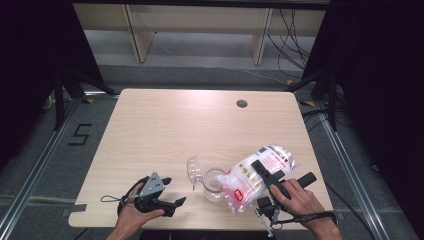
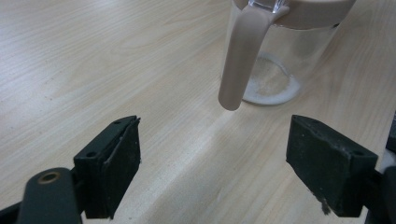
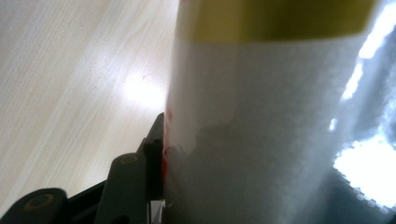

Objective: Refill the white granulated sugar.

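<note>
- Pale wood-grain surface (image 1: pixel 165 130) with rounded corners stands on a grey floor, dark curtains at both sides.
- At the near left edge, the person's left hand (image 1: pixel 131 216) rests on the surface with the left tongs (image 1: pixel 170 192); the grey three-cornered plate sits on top and the jaws point right.
- Seen in the left gripper view, the left tongs (image 2: pixel 212 172) stand wide with bare wood between the jaws.
- At the near right, the right hand (image 1: pixel 298 199) holds the right tongs (image 1: pixel 265 172), which are clamped on a clear plastic bag of white grains with red print (image 1: pixel 252 180); the bag is tilted, its lower end down toward the left.
- Through the right gripper view, the bag (image 3: pixel 261 130) presses against one black jaw.
- Just left of the bag stands a clear glass jar with a beige rim and handle (image 1: pixel 214 185), a thin layer of white grains on its bottom (image 2: pixel 271 86).
- Its clear hinged lid (image 1: pixel 194 170) is flipped open to the left.
- Farther off, a small round dark cable hole (image 1: pixel 242 104) sits near the far edge.
- Beyond the surface are light wooden shelf frames (image 1: pixel 140 30) and loose cables (image 1: pixel 292 30).
</note>
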A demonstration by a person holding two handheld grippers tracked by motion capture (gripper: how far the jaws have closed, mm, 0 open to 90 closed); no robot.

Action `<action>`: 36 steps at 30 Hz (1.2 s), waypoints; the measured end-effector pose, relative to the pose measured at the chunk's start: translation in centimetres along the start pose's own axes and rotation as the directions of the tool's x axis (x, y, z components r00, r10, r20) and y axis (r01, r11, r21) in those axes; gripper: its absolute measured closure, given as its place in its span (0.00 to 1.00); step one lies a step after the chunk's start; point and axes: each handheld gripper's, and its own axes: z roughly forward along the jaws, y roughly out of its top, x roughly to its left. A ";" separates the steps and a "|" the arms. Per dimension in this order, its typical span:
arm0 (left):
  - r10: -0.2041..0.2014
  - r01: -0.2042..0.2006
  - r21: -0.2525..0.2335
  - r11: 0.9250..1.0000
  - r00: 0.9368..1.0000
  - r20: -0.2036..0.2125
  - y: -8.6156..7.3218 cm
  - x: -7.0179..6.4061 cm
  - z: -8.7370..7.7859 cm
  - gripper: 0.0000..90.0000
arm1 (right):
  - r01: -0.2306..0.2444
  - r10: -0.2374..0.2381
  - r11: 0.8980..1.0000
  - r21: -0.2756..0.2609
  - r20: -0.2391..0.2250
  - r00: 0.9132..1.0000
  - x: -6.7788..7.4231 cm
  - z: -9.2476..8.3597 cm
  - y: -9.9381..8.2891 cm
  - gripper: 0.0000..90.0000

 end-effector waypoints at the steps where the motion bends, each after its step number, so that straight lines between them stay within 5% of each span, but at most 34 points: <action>1: -0.003 0.003 -0.001 1.000 1.000 0.001 0.0 0.0 0.0 0.19 | 0.011 -0.011 1.000 -0.003 -0.006 1.000 -0.1 0.0 0.0 0.58; 23: 0.032 -0.032 0.002 0.999 0.999 0.005 0.1 0.1 0.0 0.20 | 0.005 -0.005 1.000 0.008 0.011 1.000 -0.1 -0.2 0.0 0.58; 36: 0.033 -0.033 0.002 0.999 0.999 0.005 0.1 0.1 0.0 0.20 | 0.049 -0.049 0.999 0.007 -0.001 0.999 -0.2 -0.1 0.1 0.59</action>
